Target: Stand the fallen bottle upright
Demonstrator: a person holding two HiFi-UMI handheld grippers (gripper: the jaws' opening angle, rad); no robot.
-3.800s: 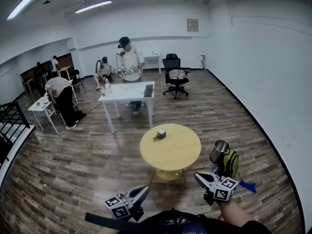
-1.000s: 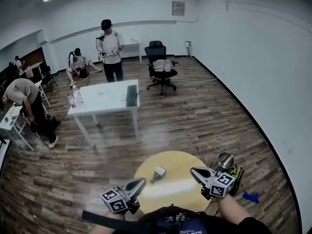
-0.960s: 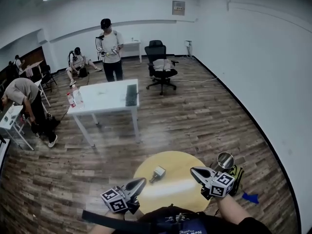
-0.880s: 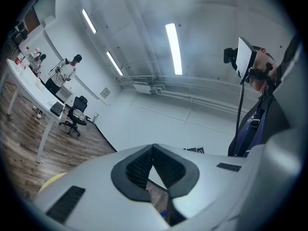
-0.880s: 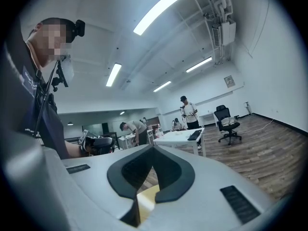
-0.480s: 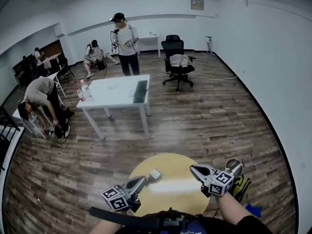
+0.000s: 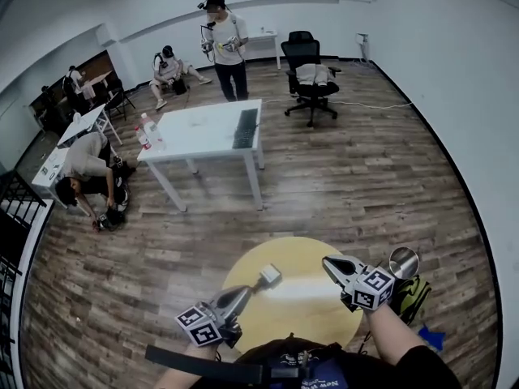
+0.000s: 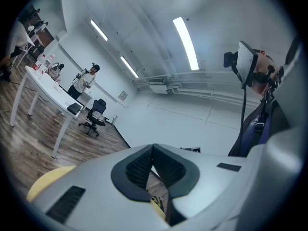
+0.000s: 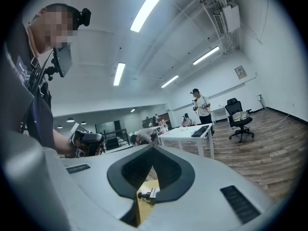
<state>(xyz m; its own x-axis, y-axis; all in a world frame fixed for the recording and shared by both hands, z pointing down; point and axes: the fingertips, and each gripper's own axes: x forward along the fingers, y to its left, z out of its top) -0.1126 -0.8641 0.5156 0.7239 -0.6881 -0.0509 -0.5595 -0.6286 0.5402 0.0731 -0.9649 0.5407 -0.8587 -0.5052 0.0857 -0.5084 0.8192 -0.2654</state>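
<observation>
The bottle was small and pale with a dark cap, lying on its side on the round yellow tabletop, just ahead of the left hand-held gripper and off to the left of the right hand-held gripper, touching neither. Both were held about level over the tabletop's near edge, pointing away from the person, the right one on a bare forearm. Each had its jaws together with nothing between them, the bottle showing below the right one's closed tips.

Bottle on its side — round yellow table
</observation>
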